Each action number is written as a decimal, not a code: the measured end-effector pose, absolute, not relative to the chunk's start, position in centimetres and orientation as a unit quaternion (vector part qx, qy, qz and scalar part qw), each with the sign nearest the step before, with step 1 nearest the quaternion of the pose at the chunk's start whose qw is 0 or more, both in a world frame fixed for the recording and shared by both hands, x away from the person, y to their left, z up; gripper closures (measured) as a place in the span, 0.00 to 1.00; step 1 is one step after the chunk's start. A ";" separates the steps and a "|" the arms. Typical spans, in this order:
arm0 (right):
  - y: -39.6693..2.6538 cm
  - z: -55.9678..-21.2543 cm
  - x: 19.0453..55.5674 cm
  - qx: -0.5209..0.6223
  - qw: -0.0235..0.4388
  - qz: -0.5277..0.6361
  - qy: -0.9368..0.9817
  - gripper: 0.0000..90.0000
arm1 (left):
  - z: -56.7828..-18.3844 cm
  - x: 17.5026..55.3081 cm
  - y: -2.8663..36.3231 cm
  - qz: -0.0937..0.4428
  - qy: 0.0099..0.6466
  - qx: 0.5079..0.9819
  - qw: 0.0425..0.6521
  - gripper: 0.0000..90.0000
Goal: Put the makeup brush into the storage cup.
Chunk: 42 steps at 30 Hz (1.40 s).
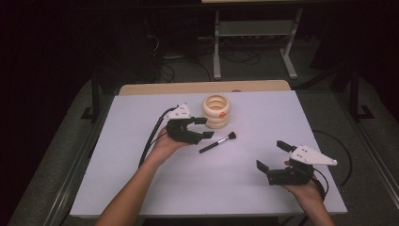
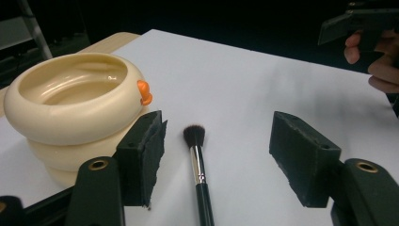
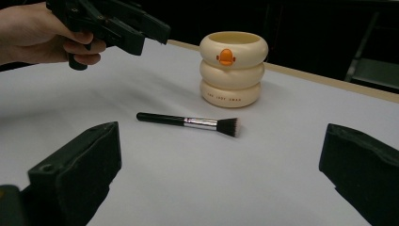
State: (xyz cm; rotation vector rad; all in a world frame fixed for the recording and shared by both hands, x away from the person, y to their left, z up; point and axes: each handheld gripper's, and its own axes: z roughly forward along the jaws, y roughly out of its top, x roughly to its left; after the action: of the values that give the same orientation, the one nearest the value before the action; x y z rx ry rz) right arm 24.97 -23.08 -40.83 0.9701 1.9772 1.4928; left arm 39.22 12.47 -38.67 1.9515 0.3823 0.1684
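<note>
A makeup brush (image 1: 218,143) lies flat on the white bench (image 1: 141,179), near the middle, its black handle pointing toward the person and its dark bristle head pointing toward a cream ringed cup (image 1: 216,111) with an orange duck bill on its side. The brush head sits near the cup's base but does not touch it.

The left gripper (image 1: 203,128) hovers just above the handle end of the brush, beside the cup. In the left gripper view its two black fingers (image 2: 143,155) stand on either side of the brush, partly open, with clear bench showing between each pad and the handle; nothing is gripped. One finger sits close beside the cup's lower ring.

The right gripper (image 1: 272,155) is held well apart from the brush, over the right side of the bench. Its fingers (image 3: 80,165) are spread wide and hold nothing; in the right gripper view the brush and the cup lie beyond them, with the left hand (image 3: 33,33) and its gripper at the upper left.
</note>
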 end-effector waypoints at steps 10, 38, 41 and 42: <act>-23.0 -40.8 25.0 0.355 0.237 0.545 0.722 0.00 | -38.9 39.4 11.8 0.063 0.167 0.831 0.527 0.46; -23.1 -40.9 25.0 0.355 0.238 0.542 0.723 0.00 | -39.5 41.1 9.0 0.037 0.180 0.881 0.436 0.61; -23.1 -40.8 25.0 0.355 0.238 0.542 0.723 0.00 | -39.6 41.3 8.6 0.032 0.179 0.888 0.422 0.62; -23.1 -40.8 25.0 0.355 0.238 0.542 0.723 0.00 | -39.6 41.3 8.5 0.031 0.180 0.890 0.418 0.62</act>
State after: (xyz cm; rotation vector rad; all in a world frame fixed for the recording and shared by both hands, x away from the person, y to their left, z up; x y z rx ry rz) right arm 24.98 -23.14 -40.85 0.9732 1.9802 1.4856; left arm 41.34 8.49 -39.62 2.2325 0.4510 0.0780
